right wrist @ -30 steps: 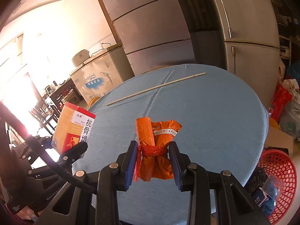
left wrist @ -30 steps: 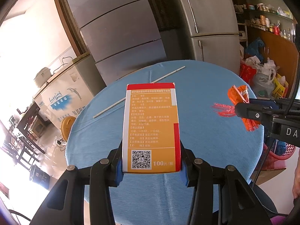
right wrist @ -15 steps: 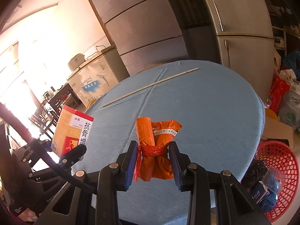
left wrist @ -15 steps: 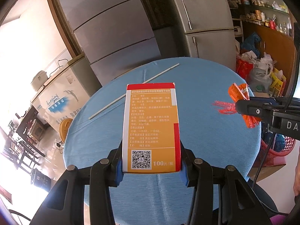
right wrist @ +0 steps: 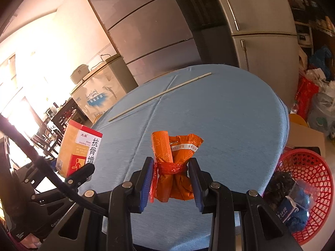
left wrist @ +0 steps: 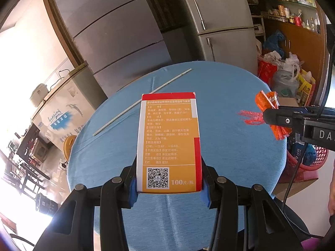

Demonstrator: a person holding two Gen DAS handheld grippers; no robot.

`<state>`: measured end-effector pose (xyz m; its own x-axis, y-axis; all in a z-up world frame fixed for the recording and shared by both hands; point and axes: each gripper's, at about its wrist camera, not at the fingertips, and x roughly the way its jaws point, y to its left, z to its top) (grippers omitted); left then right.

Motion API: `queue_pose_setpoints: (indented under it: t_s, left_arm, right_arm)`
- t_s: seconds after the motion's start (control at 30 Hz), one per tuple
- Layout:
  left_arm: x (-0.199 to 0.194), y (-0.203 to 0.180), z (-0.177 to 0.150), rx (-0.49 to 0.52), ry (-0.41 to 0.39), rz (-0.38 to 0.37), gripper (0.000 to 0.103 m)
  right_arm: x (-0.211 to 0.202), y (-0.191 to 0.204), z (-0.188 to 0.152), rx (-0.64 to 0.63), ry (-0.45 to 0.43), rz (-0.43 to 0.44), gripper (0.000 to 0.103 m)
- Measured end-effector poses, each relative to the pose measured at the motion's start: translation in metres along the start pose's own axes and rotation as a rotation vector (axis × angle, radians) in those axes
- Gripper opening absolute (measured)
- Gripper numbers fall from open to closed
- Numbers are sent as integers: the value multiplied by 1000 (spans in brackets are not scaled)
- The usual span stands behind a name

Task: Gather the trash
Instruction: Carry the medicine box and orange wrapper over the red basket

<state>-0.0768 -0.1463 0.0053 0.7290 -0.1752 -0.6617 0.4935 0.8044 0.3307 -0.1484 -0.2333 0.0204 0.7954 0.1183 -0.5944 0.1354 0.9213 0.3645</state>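
While both grippers clamp trash, left gripper the medicine box, right gripper the orange wrapper bundle, carrying is underway; next, probably, release over the red basket beside the table.

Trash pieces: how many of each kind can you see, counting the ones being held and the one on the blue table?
Orange medicine box, held by the left gripper: 1
Orange wrapper bundle, held by the right gripper: 1
Long white stick on the table: 1
Total: 3
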Motion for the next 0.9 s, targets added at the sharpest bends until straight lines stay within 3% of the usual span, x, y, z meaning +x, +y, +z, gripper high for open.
queue_pose_setpoints:
  t_s: [0.9]
  left_arm:
    - [5, 1, 0, 113, -8, -47, 49]
  right_arm:
    - [-16, -48, -8, 115, -19, -24, 37]
